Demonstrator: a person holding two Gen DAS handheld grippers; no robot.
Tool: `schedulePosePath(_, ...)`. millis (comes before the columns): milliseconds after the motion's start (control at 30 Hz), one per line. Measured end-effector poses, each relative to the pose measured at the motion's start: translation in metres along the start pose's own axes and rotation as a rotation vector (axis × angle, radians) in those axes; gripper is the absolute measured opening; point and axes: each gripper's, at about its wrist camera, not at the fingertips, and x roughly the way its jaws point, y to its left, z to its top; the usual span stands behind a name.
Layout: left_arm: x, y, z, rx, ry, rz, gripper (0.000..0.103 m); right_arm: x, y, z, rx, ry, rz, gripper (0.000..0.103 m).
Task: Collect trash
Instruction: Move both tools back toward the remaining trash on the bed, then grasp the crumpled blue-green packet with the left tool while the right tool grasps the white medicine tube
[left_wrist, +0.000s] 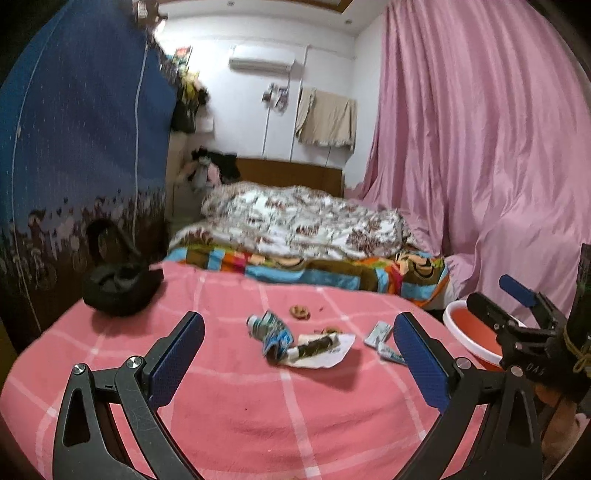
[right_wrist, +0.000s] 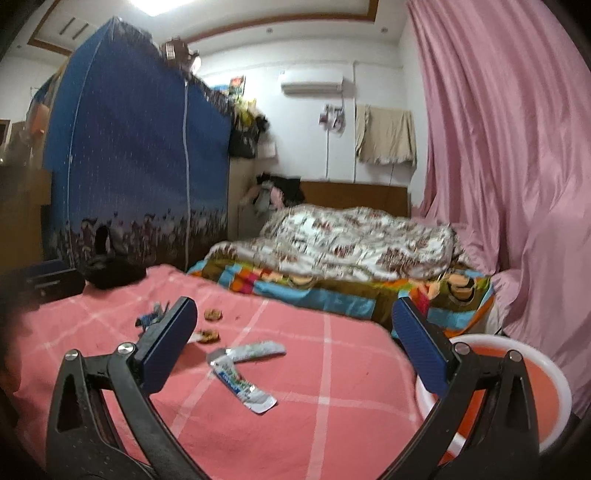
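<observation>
The left gripper (left_wrist: 299, 339) is held low over the pink cloth (left_wrist: 240, 406), jaws spread wide and empty, the crumpled wrapper (left_wrist: 275, 332) lying between them. The right gripper (right_wrist: 293, 328) is likewise wide open and empty above two flat wrappers (right_wrist: 245, 365). Beside the cloth's edge, an orange basin (right_wrist: 550, 391) is seen; nothing can be made out inside.

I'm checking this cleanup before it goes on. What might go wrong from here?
1. The wrappers lie flat on the soft pink cloth, so the open right gripper may pinch cloth too.
2. Nutshell bits are small and may be missed.
3. The basin sits past the edge; drops may miss.
</observation>
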Motion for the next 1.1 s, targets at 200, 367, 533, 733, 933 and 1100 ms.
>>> schedulePosePath(200, 0.025, 0.007, 0.003, -0.047, 0.125, -0.027, 0.099, 0.029, 0.005, -0.012, 0.007, 0.128, 0.037, 0.103)
schedulePosePath(367, 0.044, 0.021, 0.004, -0.117, 0.224, -0.042, 0.078, 0.047, 0.008, -0.022, 0.016, 0.24, 0.089, 0.098)
schedulePosePath(533, 0.064, 0.03, 0.001, -0.172, 0.334, -0.05, 0.06, 0.073, 0.012, -0.041, 0.028, 0.411, 0.159, 0.083)
schedulePosePath(733, 0.076, 0.032, 0.003, -0.185, 0.393, -0.063, 0.05, 0.096, 0.01, -0.05, 0.044, 0.512, 0.198, 0.075)
schedulePosePath(933, 0.089, 0.033, 0.011, -0.201, 0.402, -0.064, 0.05, 0.106, 0.01, -0.047, 0.069, 0.543, 0.248, 0.035)
schedulePosePath(1100, 0.109, 0.035, 0.015, -0.201, 0.417, -0.039, 0.048, 0.108, 0.012, -0.044, 0.085, 0.533, 0.255, 0.027)
